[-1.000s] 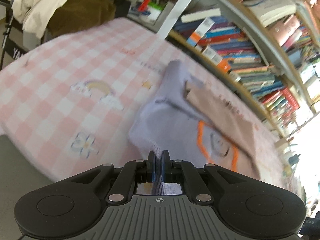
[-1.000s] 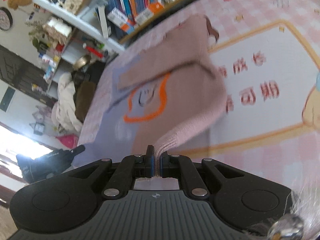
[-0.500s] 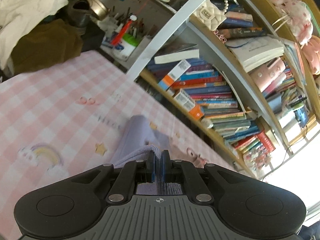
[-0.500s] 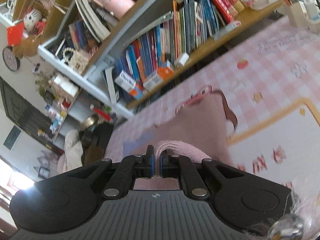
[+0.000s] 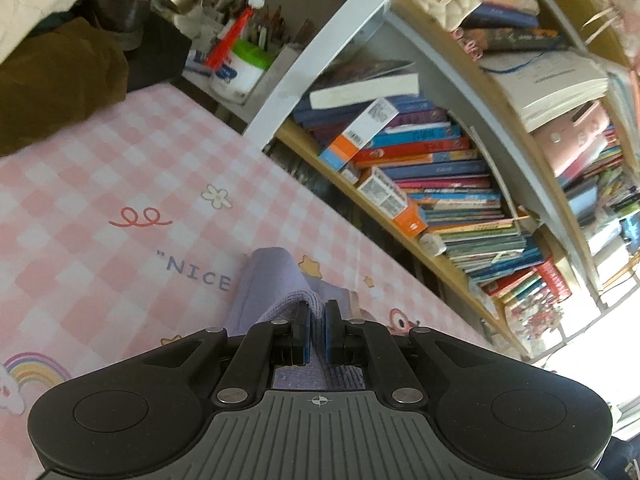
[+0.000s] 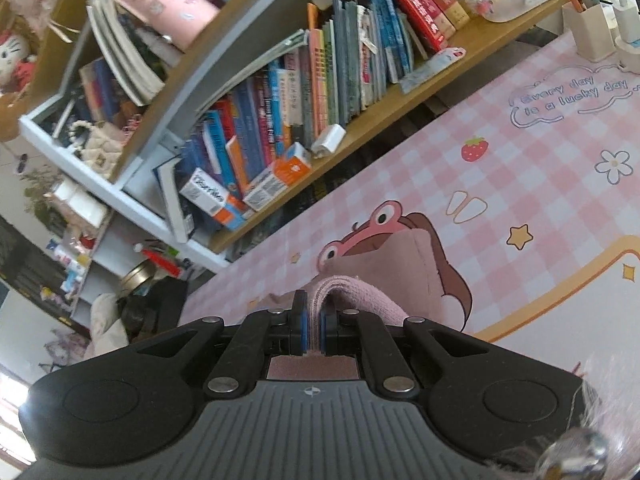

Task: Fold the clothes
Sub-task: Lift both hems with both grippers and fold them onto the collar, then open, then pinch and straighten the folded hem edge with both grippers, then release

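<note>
Left gripper (image 5: 317, 330): I have its jaws pinched on a fold of the garment (image 5: 276, 284); lilac knit fills the narrow gap between the blue pads.
Right gripper (image 6: 314, 330): my jaws are pinched on the same garment's pink part (image 6: 404, 280); a ribbed pink edge loops up out of the gap and drops away to the right.
Garment, left view: I see the lilac cloth running forward from the jaws as a rounded ridge, its far end lying on the mat (image 5: 100, 184) just right of the word "NICE".
Garment, right view: I see the pink panel draped ahead of the jaws, covering the lower part of the frog cartoon (image 6: 376, 228) printed on the mat.
Mat: pink and white checks, with a rainbow, flowers, stars and a strawberry printed on it; it spreads out under both grippers.
Bookshelf (image 5: 440, 184): it stands along the mat's far edge, packed with books, some stacked flat and some leaning, in both views.
Pen pot (image 5: 240, 68): white with a green lid rim, I see it beyond the mat's corner, beside a brown cloth heap (image 5: 52, 92).
Whether both held parts are clear of the mat: I cannot tell.
</note>
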Demonstrator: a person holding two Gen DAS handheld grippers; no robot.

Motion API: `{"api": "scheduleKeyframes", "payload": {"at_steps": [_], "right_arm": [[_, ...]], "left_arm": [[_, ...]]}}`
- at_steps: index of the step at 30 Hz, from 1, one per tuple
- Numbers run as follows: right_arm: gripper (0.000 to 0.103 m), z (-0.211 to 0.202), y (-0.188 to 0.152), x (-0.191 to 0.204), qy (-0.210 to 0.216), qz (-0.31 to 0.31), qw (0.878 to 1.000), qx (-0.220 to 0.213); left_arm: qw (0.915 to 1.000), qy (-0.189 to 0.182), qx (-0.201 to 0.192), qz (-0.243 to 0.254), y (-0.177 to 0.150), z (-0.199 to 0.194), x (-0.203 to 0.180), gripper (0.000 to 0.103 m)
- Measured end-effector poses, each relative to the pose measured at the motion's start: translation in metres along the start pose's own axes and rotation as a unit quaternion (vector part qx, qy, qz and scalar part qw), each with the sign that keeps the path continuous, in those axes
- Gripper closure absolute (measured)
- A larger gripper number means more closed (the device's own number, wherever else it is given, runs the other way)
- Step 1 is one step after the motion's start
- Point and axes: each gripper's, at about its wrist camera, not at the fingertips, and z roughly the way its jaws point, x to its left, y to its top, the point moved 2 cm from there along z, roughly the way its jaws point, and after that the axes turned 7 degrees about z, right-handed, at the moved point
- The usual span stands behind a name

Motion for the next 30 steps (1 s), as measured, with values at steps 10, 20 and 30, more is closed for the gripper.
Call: {"api": "scheduleKeyframes", "payload": {"at_steps": [10, 20, 30], "right_arm": [[0.08, 0.052, 0.008, -0.019, -0.087, 0.008, 0.996, -0.008], [0.071, 0.047, 0.015, -0.014, -0.147, -0.076, 0.985, -0.044], [0.054, 0.095, -0.001, 0.008, -0.202, -0.249, 0.947, -0.004]], "left_arm": [[0.9984, 0.017, 0.045, 0.031, 0.005, 0.052, 0.013, 0.085], [0.9779, 0.04, -0.001, 0.205, 0.009, 0.041, -0.009, 0.036], [0.9612, 0.036, -0.026, 0.272, 0.012, 0.045, -0.023, 0.041]]}}
